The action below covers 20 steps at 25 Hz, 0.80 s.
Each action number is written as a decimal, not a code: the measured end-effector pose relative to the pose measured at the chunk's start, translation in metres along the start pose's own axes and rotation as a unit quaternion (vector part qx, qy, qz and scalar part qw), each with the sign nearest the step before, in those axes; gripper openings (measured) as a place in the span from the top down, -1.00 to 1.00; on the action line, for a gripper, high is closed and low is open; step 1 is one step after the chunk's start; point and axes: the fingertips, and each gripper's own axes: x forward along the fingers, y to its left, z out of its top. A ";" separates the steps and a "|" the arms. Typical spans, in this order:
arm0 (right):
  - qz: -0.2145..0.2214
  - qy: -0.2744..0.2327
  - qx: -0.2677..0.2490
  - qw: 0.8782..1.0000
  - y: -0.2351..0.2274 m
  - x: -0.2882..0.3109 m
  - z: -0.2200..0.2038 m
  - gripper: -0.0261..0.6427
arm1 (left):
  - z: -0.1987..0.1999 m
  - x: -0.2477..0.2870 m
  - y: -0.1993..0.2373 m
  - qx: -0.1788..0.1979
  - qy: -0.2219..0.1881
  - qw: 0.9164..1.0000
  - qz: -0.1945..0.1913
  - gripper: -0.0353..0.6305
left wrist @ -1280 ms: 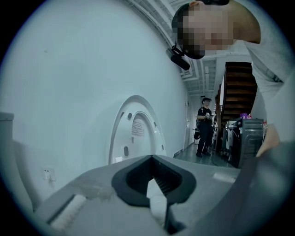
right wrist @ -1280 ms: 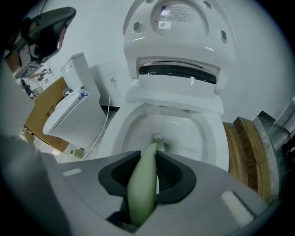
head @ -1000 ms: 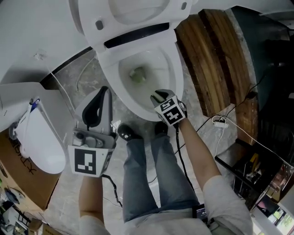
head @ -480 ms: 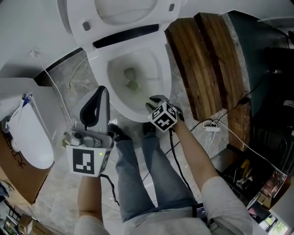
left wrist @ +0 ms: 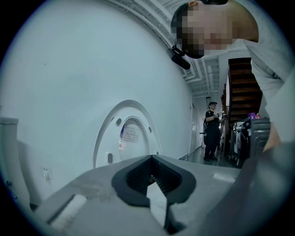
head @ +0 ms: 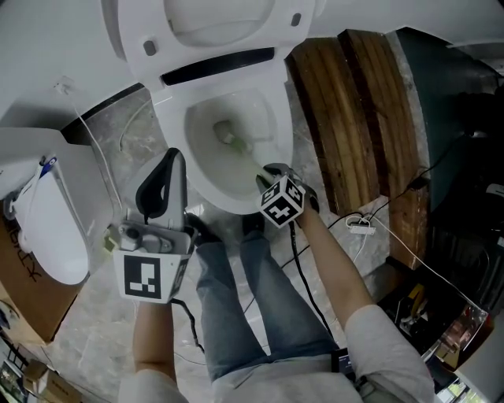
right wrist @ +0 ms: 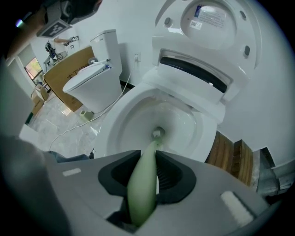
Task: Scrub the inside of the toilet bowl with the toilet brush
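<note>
The white toilet bowl (head: pixel 206 169) stands open, its lid (head: pixel 205 24) raised against the wall. My right gripper (head: pixel 270 175) hangs over the bowl's front right rim, shut on the pale green handle of the toilet brush (right wrist: pixel 143 179). The handle slants down into the bowl, and the brush head (head: pixel 227 135) rests low inside near the drain, also seen as the brush head (right wrist: pixel 158 133) in the right gripper view. My left gripper (head: pixel 168 161) is held beside the bowl's left front, pointing up at the lid (left wrist: pixel 126 133), shut and with nothing in it.
A second toilet (head: pixel 47 228) and a cardboard box (head: pixel 24 291) stand at the left. Dark wooden boards (head: pixel 354 118) lie right of the bowl, with cables and a plug strip (head: pixel 358 224) on the stone floor. The person's legs in jeans (head: pixel 236 299) stand before the bowl. A person (left wrist: pixel 212 131) stands far off.
The brush head has shifted a little toward the back of the bowl, and my right gripper has nudged with it. The left gripper has kept its place.
</note>
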 end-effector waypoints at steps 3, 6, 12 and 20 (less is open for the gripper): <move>-0.016 0.000 -0.006 1.000 -0.003 0.003 0.003 0.61 | -0.001 0.001 0.003 0.001 0.006 1.000 0.005 0.88; -0.036 -0.004 0.003 0.999 -0.008 0.008 0.009 0.61 | -0.002 0.001 0.008 0.006 0.009 1.000 0.010 0.88; -0.068 -0.020 0.035 0.997 -0.027 0.017 0.026 0.61 | -0.002 0.003 0.019 0.011 0.008 1.000 0.018 0.88; -0.072 -0.047 0.093 0.992 -0.050 0.022 0.047 0.61 | 0.001 0.008 0.026 0.009 -0.006 1.000 0.021 0.88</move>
